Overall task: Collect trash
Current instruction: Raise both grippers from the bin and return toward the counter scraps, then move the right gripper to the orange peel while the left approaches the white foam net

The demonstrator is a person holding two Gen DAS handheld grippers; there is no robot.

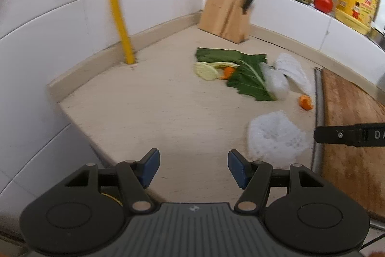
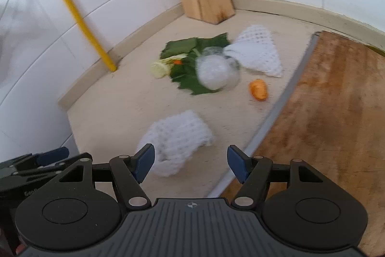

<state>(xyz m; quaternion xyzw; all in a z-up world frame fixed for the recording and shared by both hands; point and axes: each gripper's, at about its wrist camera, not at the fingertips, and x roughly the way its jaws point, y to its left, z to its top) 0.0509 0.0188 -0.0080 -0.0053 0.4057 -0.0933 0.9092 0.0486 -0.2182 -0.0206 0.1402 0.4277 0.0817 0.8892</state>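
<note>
Both grippers, left gripper [image 1: 193,166] and right gripper [image 2: 191,164], gape above foam net [image 2: 175,141].

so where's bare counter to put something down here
Bare counter runs from the yellow pipe to the near edge, left of the foam net. It is crowded between the knife block and cutting board: green leaves, carrot piece, a second net.

Beige countertop [image 2: 134,98] carries: near foam net [image 2: 178,139] at 6 o'clock, green leaf [image 2: 185,78] center, probably clear plastic cup [image 2: 216,71] overlapping it, orange peel [image 2: 258,89] 3 o'clock, knife block [image 2: 202,1] 12, wooden cutting board [image 2: 324,112] right.
</note>
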